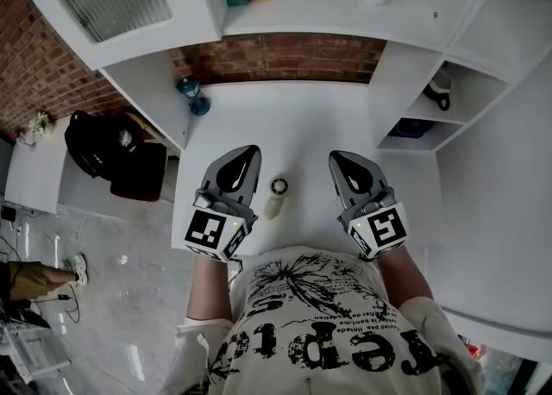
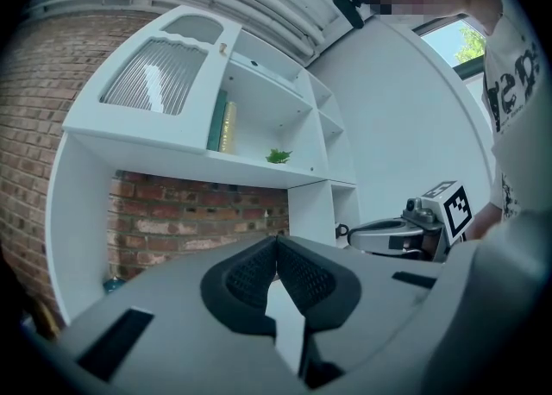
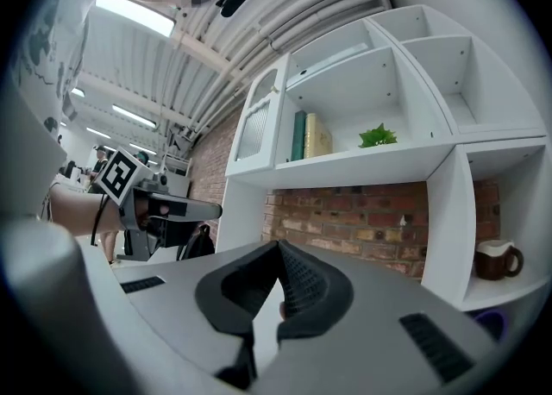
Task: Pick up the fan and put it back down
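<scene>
Left tool (image 1: 251,153) clenched empty, right tool (image 1: 335,159) likewise, both held level flanking fan (image 1: 276,198) on desk (image 1: 302,117)

Left gripper (image 1: 248,153) and right gripper (image 1: 336,159) point forward, jaws closed, empty.

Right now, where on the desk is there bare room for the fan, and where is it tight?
Bare: the white desk top from the brick wall down to the fan, across to the right shelf unit. Crowded: the front, where the fan lies between the left gripper and right gripper, and the back left corner by the blue object.
</scene>
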The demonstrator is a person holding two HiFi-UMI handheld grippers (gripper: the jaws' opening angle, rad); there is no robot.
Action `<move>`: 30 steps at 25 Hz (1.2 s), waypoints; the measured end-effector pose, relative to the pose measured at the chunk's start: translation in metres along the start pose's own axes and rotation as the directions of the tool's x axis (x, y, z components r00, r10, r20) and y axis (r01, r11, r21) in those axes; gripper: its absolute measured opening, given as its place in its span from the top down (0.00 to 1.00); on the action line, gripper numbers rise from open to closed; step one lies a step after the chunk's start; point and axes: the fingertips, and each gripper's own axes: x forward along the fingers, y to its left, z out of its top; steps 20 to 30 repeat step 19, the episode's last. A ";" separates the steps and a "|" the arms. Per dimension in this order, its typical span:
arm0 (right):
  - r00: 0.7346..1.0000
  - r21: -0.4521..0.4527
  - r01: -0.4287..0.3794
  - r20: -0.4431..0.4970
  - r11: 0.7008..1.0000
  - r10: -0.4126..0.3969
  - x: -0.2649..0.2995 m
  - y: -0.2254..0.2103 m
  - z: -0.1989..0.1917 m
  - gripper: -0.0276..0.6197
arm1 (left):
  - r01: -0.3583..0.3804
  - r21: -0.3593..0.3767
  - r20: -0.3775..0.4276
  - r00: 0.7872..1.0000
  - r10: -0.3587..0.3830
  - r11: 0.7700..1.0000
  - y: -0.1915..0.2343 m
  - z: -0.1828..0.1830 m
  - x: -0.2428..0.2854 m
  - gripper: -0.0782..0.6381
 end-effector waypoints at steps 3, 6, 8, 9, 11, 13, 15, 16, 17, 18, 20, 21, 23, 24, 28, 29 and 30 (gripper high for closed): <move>1.000 -0.007 0.014 0.004 1.000 -0.013 0.000 -0.001 0.001 0.94 | -0.005 0.009 -0.004 1.000 0.005 1.000 -0.001 0.000 0.000 0.87; 1.000 -0.026 0.025 0.001 0.999 -0.025 -0.001 -0.004 0.000 0.94 | -0.002 -0.007 0.010 1.000 0.002 1.000 -0.003 0.003 0.002 0.87; 1.000 -0.039 0.024 -0.004 0.999 -0.024 -0.001 -0.005 -0.002 0.94 | 0.005 -0.025 0.015 1.000 -0.005 1.000 -0.005 0.003 0.003 0.87; 1.000 -0.042 0.023 -0.004 0.999 -0.023 0.000 -0.005 -0.002 0.94 | 0.006 -0.027 0.015 1.000 -0.006 1.000 -0.006 0.003 0.003 0.87; 1.000 -0.042 0.023 0.002 0.999 -0.023 0.000 -0.007 -0.001 0.94 | 0.004 -0.026 0.016 1.000 -0.004 1.000 -0.006 0.004 0.005 0.87; 1.000 -0.042 0.027 0.006 0.999 -0.026 0.001 -0.008 0.001 0.94 | 0.003 -0.029 0.018 1.000 -0.002 1.000 -0.006 0.005 0.006 0.87; 0.999 -0.042 0.037 0.003 0.998 -0.037 0.001 -0.009 0.001 0.94 | 0.000 -0.031 0.016 1.000 0.000 1.000 -0.006 0.005 0.006 0.87; 0.999 -0.046 0.042 0.000 0.998 -0.042 0.002 -0.009 0.000 0.94 | -0.002 -0.029 0.009 1.000 0.002 1.000 -0.005 0.003 0.006 0.87; 0.999 -0.054 0.045 -0.004 0.998 -0.045 0.002 -0.008 -0.001 0.94 | -0.005 -0.023 -0.002 1.000 0.005 1.000 -0.005 0.002 0.006 0.87; 0.999 -0.064 0.047 -0.009 0.997 -0.047 0.003 -0.008 -0.002 0.94 | -0.008 -0.015 -0.016 1.000 0.008 1.000 -0.004 0.000 0.006 0.87; 0.999 -0.074 0.049 -0.014 0.996 -0.050 0.004 -0.008 -0.003 0.94 | -0.012 -0.006 -0.031 0.999 0.011 1.000 -0.003 -0.003 0.006 0.87; 0.999 -0.074 0.049 -0.014 0.996 -0.050 0.004 -0.008 -0.003 0.94 | -0.012 -0.006 -0.031 0.999 0.011 1.000 -0.003 -0.003 0.006 0.87; 0.999 -0.074 0.049 -0.014 0.996 -0.050 0.004 -0.008 -0.003 0.94 | -0.012 -0.006 -0.031 0.999 0.011 1.000 -0.003 -0.003 0.006 0.87; 0.999 -0.074 0.049 -0.014 0.996 -0.050 0.004 -0.008 -0.003 0.94 | -0.012 -0.006 -0.031 0.999 0.011 1.000 -0.003 -0.003 0.006 0.87; 0.999 -0.074 0.049 -0.014 0.996 -0.050 0.004 -0.008 -0.003 0.94 | -0.012 -0.006 -0.031 0.999 0.011 1.000 -0.003 -0.003 0.006 0.87; 0.999 -0.074 0.049 -0.014 0.996 -0.050 0.004 -0.008 -0.003 0.94 | -0.012 -0.006 -0.031 0.999 0.011 1.000 -0.003 -0.003 0.006 0.87; 0.999 -0.074 0.049 -0.014 0.996 -0.050 0.004 -0.008 -0.003 0.94 | -0.012 -0.006 -0.031 0.999 0.011 1.000 -0.003 -0.003 0.006 0.87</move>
